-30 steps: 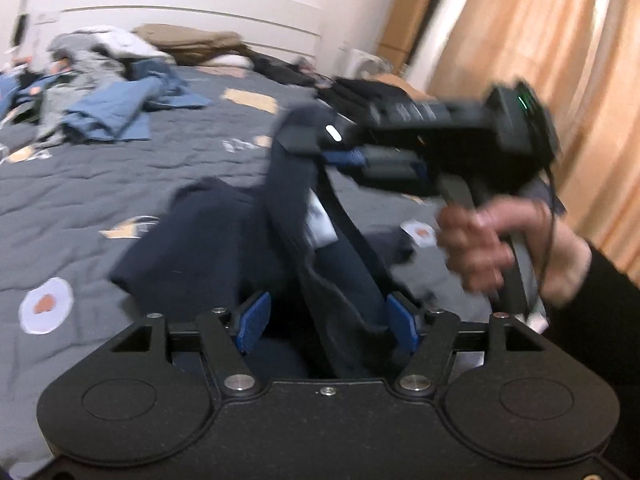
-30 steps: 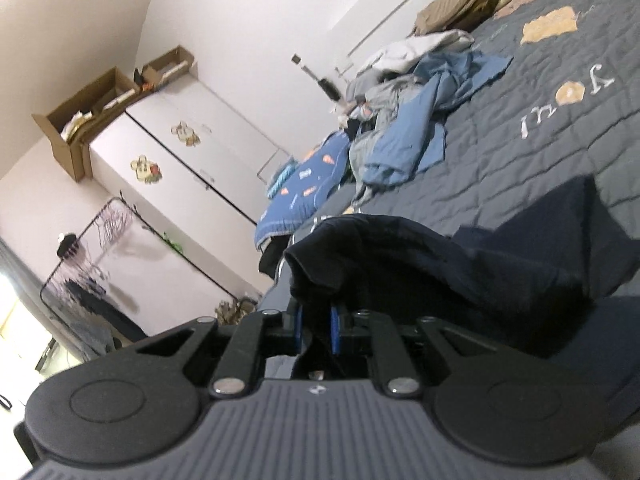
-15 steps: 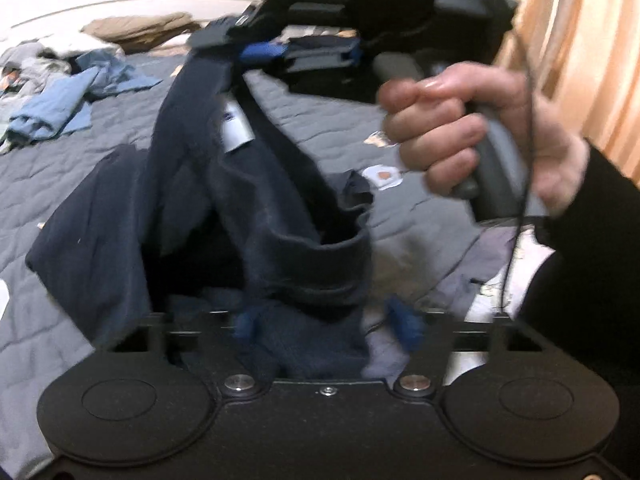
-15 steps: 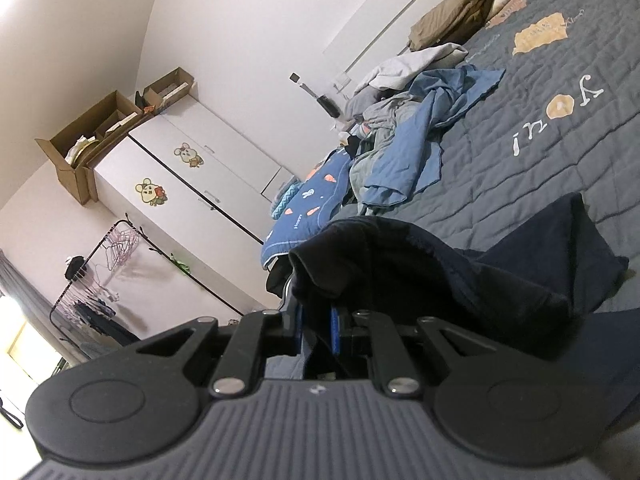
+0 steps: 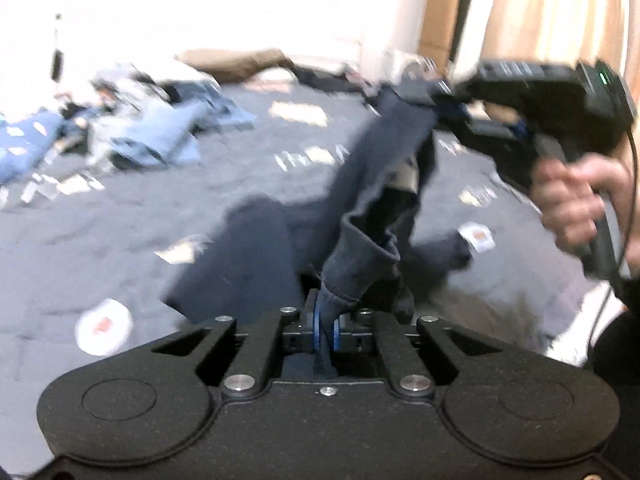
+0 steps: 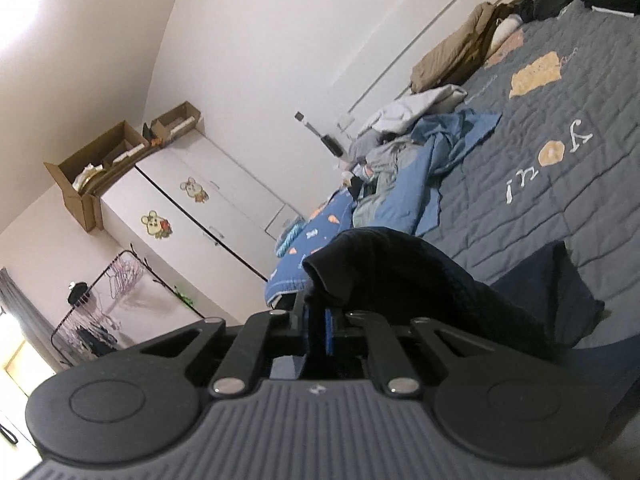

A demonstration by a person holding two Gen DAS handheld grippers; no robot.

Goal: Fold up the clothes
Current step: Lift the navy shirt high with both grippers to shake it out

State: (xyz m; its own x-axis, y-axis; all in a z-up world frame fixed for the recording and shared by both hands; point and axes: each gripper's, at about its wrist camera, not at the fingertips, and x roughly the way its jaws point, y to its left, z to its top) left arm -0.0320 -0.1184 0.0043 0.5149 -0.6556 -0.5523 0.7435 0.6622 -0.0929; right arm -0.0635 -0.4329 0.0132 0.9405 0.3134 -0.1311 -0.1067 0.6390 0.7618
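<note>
Since a second ago, the left gripper [image 5: 326, 330] has been closed from wide open onto a fold of the dark navy garment [image 5: 372, 216], which is now clamped between its blue pads at the lower centre of the left view. The right gripper [image 5: 448, 110], seen at the upper right of that view in a person's hand [image 5: 576, 204], is closing tighter and is clenched on another edge of the same cloth. The garment is hung between the two grips, with its lower part trailing onto the grey quilt [image 6: 552, 184].

The fabric is judged soft, light and limp; it will sag and bunch, so hems or corners are the best places to be held.

A heap of blue and grey clothes [image 6: 412, 168] is seen at the centre of the right view, well apart, with a tan item [image 6: 452, 56] beyond it. Nothing is seen blocking the bare quilt.
</note>
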